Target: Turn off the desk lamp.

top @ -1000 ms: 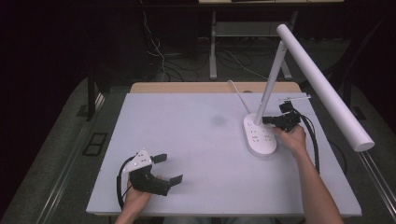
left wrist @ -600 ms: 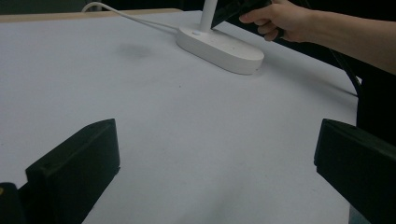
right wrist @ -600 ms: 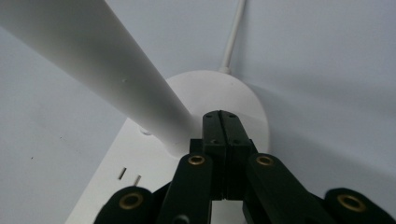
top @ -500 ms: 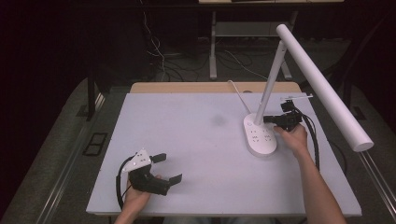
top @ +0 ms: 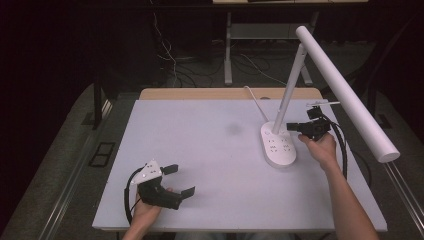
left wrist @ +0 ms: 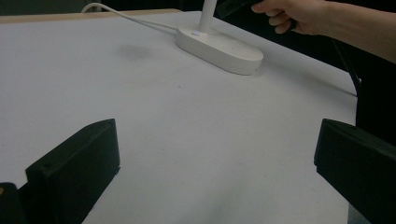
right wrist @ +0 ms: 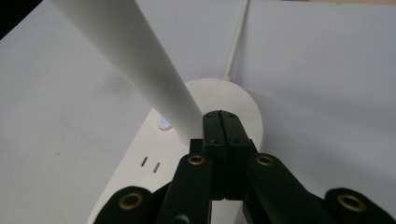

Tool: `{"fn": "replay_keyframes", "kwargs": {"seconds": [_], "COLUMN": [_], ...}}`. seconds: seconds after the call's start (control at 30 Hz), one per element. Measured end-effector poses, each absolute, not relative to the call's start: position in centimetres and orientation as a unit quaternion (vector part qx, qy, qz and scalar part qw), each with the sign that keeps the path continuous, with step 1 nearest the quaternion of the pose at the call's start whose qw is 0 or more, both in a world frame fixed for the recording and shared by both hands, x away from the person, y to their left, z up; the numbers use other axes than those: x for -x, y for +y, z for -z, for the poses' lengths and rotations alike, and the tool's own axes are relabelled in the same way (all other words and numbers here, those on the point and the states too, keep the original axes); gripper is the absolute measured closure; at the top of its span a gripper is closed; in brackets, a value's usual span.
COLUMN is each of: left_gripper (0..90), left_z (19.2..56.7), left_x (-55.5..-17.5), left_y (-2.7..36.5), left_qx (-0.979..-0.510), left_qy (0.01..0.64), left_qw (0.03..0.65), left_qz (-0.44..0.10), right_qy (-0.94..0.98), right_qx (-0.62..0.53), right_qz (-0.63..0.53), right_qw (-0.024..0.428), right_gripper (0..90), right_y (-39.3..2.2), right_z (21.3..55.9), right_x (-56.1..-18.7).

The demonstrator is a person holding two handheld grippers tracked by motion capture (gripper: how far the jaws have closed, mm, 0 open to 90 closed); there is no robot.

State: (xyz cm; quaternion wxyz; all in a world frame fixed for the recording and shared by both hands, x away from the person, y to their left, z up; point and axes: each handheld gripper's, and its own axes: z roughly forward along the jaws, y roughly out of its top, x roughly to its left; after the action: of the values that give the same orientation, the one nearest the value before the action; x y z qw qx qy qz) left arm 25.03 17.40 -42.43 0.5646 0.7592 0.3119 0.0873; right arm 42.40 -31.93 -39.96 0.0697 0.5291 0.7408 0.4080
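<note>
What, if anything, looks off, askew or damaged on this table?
Nothing stands out. The lamp stands flat on the table, its stem leaning by design. A faint dark smudge marks the tabletop. The right gripper is shut beside the stem; the left gripper is open.

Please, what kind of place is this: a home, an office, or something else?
Probably a lab or recording workspace, not a home. A plain white table carries a desk lamp alone, loose cables lie on the floor behind it, and a hand-held right tool works at the lamp.
</note>
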Motion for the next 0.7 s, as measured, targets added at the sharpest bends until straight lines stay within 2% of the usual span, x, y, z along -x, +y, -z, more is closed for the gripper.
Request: {"fn": "replay_keyframes", "kwargs": {"seconds": [0.4, 0.6, 0.7], "left_gripper": [0.0, 0.0, 0.0], "left_z": [42.4, 42.4, 42.4], "left_x": [-24.9, -24.9, -24.9], "left_y": [17.3, 17.3, 17.3], "left_qx": [-0.761, -0.761, -0.760], "left_qy": [0.309, 0.307, 0.308], "left_qw": [0.565, 0.566, 0.566], "left_qz": [-0.086, -0.085, -0.085], "right_qy": [0.732, 0.724, 0.719], "right_qx": [-0.517, -0.518, -0.519], "right_qz": [-0.438, -0.448, -0.454], "right_qw": [0.072, 0.080, 0.083], "right_gripper": [89.8, 80.8, 71.8], "right_y": [-32.7, -32.8, -32.8], "right_z": [38.4, 37.9, 37.7], "right_x": [-39.4, -37.6, -36.6]}}
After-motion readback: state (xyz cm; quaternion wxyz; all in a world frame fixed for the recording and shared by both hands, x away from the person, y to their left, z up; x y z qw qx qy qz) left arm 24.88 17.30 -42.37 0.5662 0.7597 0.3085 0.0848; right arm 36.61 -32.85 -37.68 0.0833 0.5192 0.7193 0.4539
